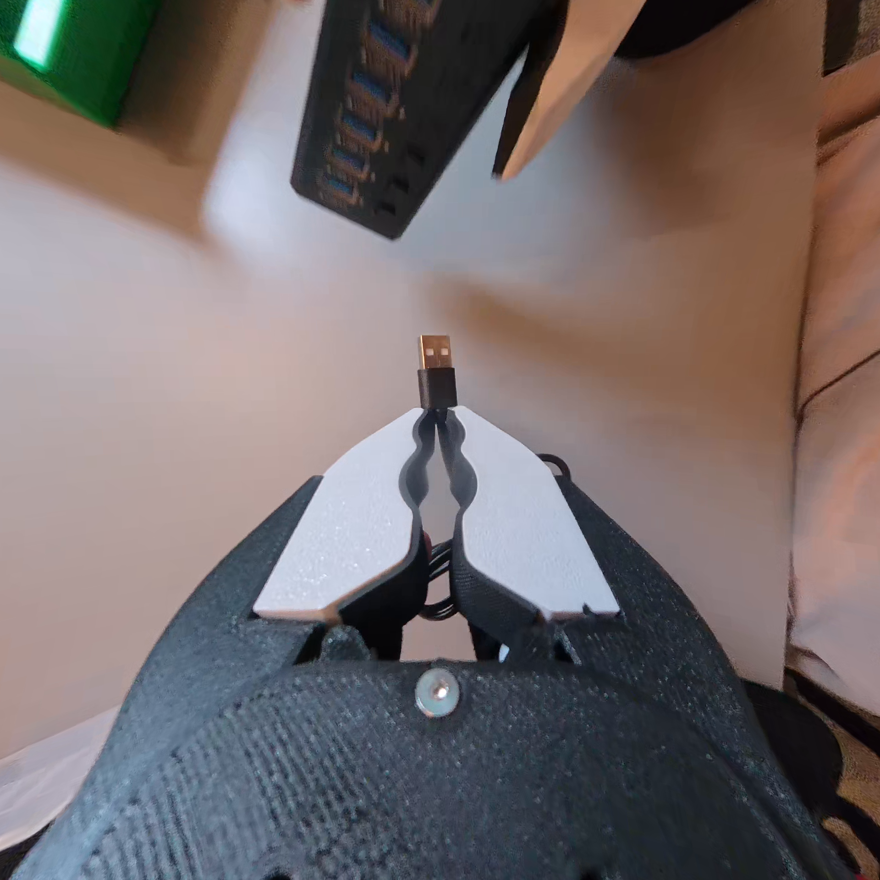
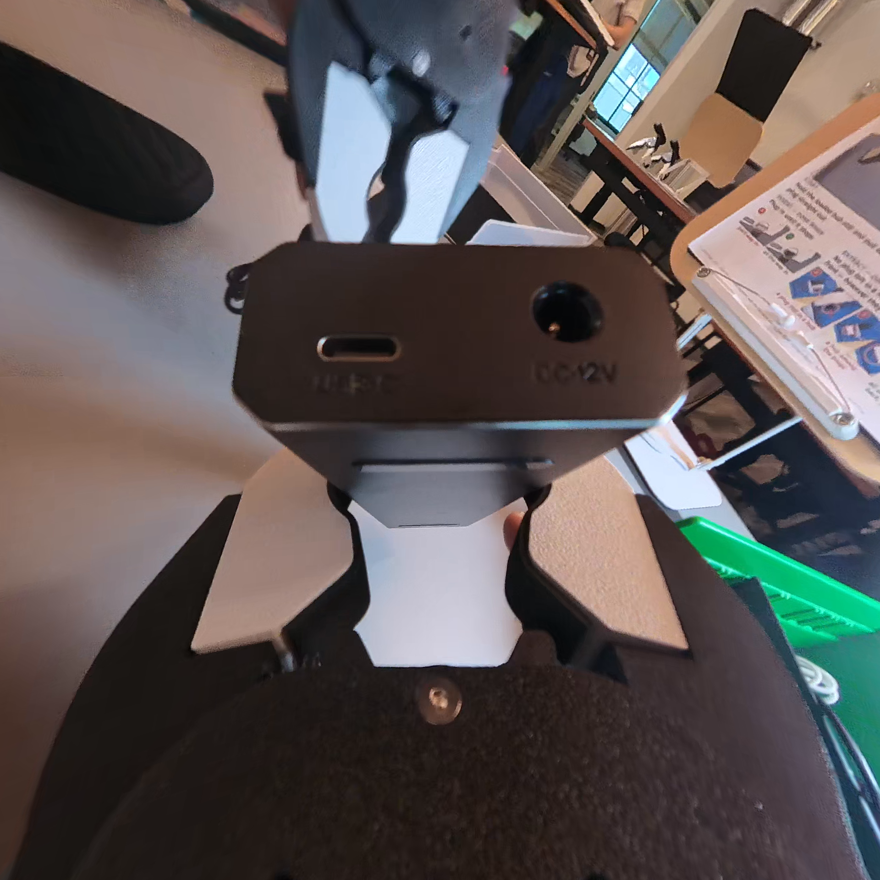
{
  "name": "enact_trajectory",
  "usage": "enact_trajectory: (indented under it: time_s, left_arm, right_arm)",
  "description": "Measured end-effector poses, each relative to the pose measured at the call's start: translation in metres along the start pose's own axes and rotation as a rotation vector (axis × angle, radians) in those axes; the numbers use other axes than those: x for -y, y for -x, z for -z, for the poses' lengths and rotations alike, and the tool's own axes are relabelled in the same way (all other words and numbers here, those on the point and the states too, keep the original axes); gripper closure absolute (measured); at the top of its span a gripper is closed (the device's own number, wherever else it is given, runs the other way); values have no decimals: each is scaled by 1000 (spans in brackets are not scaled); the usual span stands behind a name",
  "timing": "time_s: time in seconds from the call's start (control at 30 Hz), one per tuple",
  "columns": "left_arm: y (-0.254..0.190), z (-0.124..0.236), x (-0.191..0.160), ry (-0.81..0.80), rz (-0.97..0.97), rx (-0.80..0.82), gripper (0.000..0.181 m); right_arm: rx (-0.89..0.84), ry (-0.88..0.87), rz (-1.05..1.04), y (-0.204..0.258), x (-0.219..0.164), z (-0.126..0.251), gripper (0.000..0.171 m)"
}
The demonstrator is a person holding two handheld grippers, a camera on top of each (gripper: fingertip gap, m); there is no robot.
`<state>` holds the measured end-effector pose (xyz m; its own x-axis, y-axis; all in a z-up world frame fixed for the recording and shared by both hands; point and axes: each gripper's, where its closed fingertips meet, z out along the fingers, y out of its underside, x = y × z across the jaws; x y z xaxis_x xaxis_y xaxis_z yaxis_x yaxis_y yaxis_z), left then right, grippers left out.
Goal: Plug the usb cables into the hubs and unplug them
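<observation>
Two grippers cooperate: the right gripper (image 2: 440,505) clamps the dark metal hub (image 1: 381,109) steady, ports facing the black-sleeved USB plug (image 1: 436,369) pinched tip-forward in the left gripper (image 1: 436,416) for insertion

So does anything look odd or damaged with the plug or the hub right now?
Nothing stands out. The USB plug sits straight in the left gripper, undamaged; the hub, clamped in the right gripper, looks intact. They are apart.
</observation>
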<state>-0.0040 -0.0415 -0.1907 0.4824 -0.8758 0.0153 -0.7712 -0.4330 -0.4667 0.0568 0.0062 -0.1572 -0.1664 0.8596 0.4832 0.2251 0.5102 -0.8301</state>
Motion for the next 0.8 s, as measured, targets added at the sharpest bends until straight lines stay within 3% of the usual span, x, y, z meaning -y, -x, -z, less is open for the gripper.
enact_trajectory:
  time_s: [0.03,0.2,0.4,0.8]
  left_arm:
    - [0,8,7,7,-17,3,176]
    - [-13,33,43,94,-95,-45,176]
    - [-26,37,72,185,-72,-153,176]
    - [-20,23,71,331,-102,-115,176]
  right_arm:
    - [-5,1,21,2,1,-1,100]
    - [-20,-22,80,11,8,-6,101]
    - [-52,-74,148,18,19,-10,100]
    - [-85,-63,192,18,17,-10,100]
